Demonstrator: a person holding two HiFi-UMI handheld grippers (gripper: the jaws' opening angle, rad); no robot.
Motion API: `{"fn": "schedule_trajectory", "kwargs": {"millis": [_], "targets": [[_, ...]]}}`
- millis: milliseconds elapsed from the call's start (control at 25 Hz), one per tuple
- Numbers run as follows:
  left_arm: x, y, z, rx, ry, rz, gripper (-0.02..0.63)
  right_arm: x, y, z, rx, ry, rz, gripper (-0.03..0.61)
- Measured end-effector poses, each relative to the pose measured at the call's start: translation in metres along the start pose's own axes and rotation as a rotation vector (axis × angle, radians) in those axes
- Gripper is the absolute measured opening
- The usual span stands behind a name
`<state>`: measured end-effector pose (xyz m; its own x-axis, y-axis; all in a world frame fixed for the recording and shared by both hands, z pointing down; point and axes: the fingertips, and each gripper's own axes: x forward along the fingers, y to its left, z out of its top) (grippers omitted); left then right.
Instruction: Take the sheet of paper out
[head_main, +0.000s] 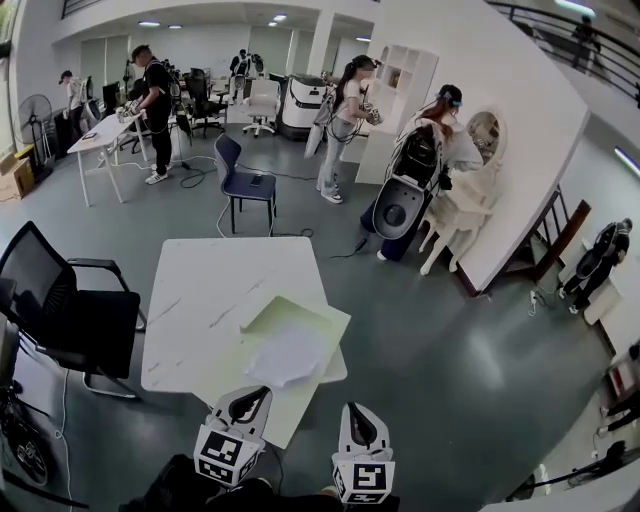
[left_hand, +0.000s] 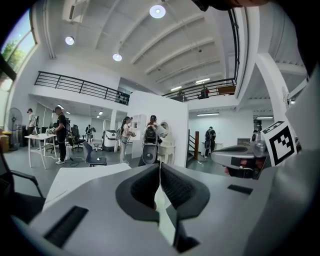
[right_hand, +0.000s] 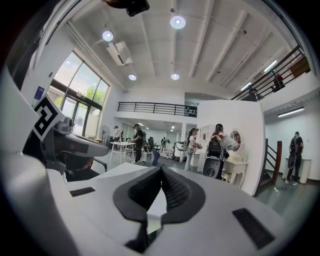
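Observation:
A white sheet of paper (head_main: 285, 352) lies crumpled on a pale green folder (head_main: 305, 315) at the near right part of the white table (head_main: 200, 290). Both grippers hang at the table's near edge, short of the folder. The left gripper (head_main: 248, 396) has its jaws together with nothing between them, and so does the right gripper (head_main: 358, 410). In the left gripper view the left gripper (left_hand: 160, 168) points over the tabletop (left_hand: 75, 179), pads meeting. In the right gripper view the right gripper (right_hand: 161, 169) is likewise shut, with the tabletop (right_hand: 112, 173) beyond it.
A black office chair (head_main: 62, 320) stands at the table's left side. A blue chair (head_main: 243, 184) stands beyond the far edge. Several people work farther back, around a desk (head_main: 100, 135) and by a white partition wall (head_main: 520, 130).

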<state>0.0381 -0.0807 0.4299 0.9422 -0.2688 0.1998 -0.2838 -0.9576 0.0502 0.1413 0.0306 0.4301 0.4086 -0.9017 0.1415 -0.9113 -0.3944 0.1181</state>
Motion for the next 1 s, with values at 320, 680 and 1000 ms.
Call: {"fn": "schedule_trajectory", "kwargs": {"millis": [320, 680, 1000], "targets": [[0.03, 0.042, -0.01, -0.06, 0.013, 0.119, 0.028, 0.066, -0.003, -0.009, -0.033, 0.033, 0.119, 0.017], [0.063, 0.086, -0.035, -0.157, 0.055, 0.306, 0.028, 0.16, 0.011, -0.04, -0.058, 0.116, 0.343, 0.017], [0.065, 0.116, -0.093, -0.251, 0.146, 0.461, 0.028, 0.203, 0.04, -0.1, -0.064, 0.229, 0.515, 0.017]]}}
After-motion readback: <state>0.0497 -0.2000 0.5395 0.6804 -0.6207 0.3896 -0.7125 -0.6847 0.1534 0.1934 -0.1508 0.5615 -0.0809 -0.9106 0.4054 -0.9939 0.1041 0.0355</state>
